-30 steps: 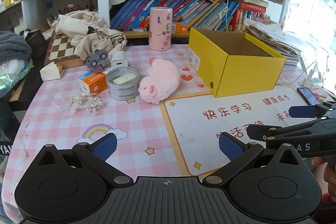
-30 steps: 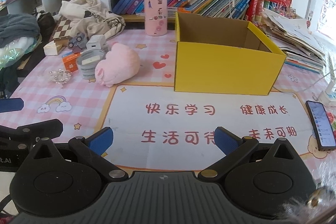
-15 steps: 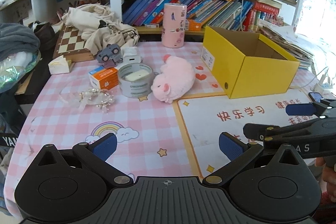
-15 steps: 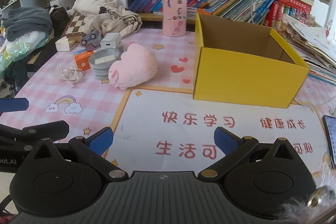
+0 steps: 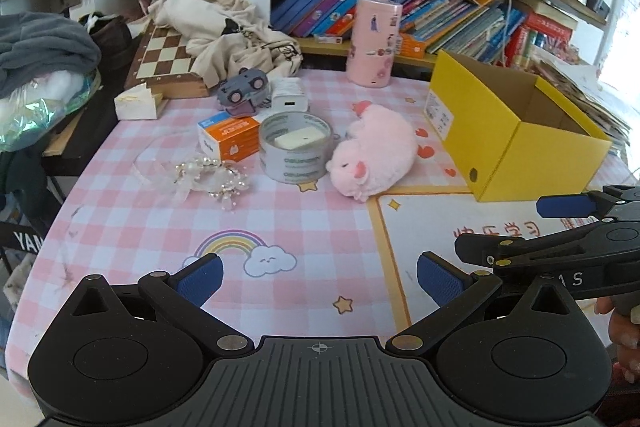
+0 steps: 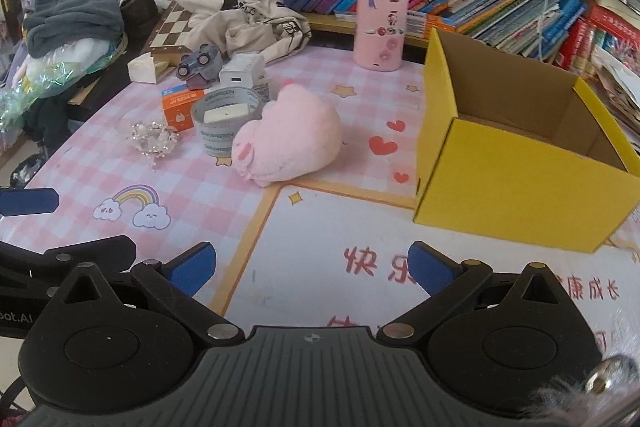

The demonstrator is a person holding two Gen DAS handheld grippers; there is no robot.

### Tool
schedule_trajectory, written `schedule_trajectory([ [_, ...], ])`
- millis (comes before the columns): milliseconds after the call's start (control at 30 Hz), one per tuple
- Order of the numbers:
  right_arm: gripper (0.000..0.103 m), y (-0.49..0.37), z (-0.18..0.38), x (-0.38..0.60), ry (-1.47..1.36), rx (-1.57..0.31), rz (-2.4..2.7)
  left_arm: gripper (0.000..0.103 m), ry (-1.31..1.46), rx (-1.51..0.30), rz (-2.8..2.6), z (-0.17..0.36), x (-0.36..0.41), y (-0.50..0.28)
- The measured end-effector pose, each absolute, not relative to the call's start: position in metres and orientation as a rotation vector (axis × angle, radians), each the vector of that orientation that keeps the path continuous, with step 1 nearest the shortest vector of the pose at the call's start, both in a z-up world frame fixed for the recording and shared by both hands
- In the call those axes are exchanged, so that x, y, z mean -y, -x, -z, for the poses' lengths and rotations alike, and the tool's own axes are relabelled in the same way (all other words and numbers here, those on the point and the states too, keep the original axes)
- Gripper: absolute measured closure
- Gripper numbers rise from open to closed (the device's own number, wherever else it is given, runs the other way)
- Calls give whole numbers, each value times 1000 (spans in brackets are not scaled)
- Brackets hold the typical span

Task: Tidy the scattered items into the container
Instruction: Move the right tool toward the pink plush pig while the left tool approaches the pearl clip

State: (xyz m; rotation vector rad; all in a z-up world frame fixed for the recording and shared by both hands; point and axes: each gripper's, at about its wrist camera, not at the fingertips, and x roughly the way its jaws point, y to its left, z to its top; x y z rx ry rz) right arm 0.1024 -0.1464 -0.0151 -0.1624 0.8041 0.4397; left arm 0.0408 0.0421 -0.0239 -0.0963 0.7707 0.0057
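I hold both grippers wide apart and empty above a pink checked table (image 5: 120, 227).
My left gripper (image 5: 319, 277) and right gripper (image 6: 311, 266) fill the lower frame. A pink plush pig (image 6: 290, 139), tape roll (image 6: 226, 117) and orange box (image 5: 230, 137) cluster mid-frame; the empty yellow box (image 6: 516, 163) sits right.

Tablecloth (image 5: 304, 223): pink-and-white check, printed with a rainbow, white clouds, yellow stars and red hearts. Mat (image 6: 320, 267): white, orange border, red characters. Box (image 6: 520, 187): yellow outside, plain brown inside. Plush toy (image 5: 376, 155): pale pink. Tape roll (image 5: 294, 159): grey. Small carton (image 5: 230, 139): orange and white. Toy car (image 5: 242, 91): grey-lilac. Chessboard (image 5: 164, 55): brown-and-cream squares. Cylinder (image 5: 374, 43): pink. Gripper pads (image 5: 200, 277): blue on black.
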Motion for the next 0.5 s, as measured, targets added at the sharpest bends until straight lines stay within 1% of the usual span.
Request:
schedule_trajectory([
  [500, 0, -151, 24, 128, 160, -819, -519, 0, 163, -767, -82, 31, -60, -74],
])
